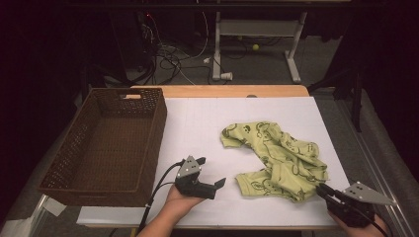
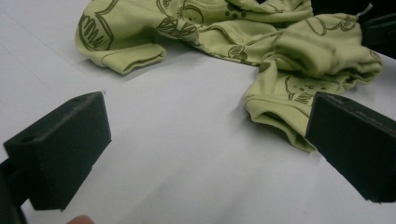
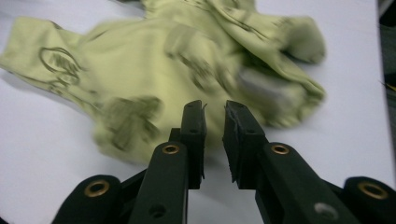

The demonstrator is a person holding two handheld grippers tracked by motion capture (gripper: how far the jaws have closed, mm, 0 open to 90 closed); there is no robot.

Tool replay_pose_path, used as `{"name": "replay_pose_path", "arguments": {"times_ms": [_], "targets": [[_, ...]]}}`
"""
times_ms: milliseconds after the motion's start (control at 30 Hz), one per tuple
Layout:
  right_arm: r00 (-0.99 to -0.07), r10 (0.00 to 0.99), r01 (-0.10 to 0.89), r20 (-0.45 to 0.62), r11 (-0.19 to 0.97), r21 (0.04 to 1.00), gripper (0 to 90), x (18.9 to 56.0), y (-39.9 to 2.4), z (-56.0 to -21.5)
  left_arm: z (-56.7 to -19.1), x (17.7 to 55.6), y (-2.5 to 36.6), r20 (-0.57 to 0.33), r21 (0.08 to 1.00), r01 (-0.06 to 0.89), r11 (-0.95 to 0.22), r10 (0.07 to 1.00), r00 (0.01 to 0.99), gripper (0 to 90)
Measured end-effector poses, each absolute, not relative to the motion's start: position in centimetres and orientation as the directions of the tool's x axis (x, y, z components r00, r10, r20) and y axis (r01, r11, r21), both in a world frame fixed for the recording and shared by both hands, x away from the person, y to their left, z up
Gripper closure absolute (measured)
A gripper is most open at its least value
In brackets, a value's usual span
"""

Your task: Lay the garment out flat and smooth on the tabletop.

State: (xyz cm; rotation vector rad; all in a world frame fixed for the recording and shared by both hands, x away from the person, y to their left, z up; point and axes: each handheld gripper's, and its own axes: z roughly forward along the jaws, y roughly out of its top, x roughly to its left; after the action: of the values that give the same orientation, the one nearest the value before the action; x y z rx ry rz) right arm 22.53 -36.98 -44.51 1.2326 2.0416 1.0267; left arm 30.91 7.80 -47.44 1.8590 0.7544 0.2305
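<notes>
A light green baby garment (image 1: 276, 153) with dark printed drawings lies crumpled on the white table cover, right of the middle. My left gripper (image 1: 211, 171) rests in an upturned hand near the front edge, left of the garment, with its jaws wide open and empty. In the left gripper view the garment (image 2: 261, 42) lies beyond the open gripper (image 2: 205, 140), apart from it. My right gripper (image 1: 322, 189) is at the front right, its tips at the garment's near right edge. In the right gripper view the gripper (image 3: 215, 109) has its jaws almost together, a thin slit between them holding nothing, over the blurred garment (image 3: 187, 60).
A brown wicker basket (image 1: 153, 128) stands empty at the table's left side. The white table cover (image 1: 197, 118) has bare room behind and left of the garment. Beyond the far edge are cables and a desk frame (image 1: 257, 29) on the floor.
</notes>
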Motion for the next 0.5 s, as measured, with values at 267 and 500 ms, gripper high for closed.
{"name": "replay_pose_path", "arguments": {"times_ms": [267, 500], "targets": [[-0.444, 0.895, 0.460, -0.036, 0.262, 0.848, 72.5, 22.0, -36.9, -43.9, -47.4, 31.0, 7.7, -0.189, 0.885, 0.398, -0.241, 0.597, 0.780, 0.0], [-0.552, 0.832, 0.404, -0.051, 0.320, 0.857, 63.8, 23.4, -32.1, -42.7, -47.4, 31.0, 7.7, -0.188, 0.884, 0.399, -0.242, 0.598, 0.779, 0.0]]}}
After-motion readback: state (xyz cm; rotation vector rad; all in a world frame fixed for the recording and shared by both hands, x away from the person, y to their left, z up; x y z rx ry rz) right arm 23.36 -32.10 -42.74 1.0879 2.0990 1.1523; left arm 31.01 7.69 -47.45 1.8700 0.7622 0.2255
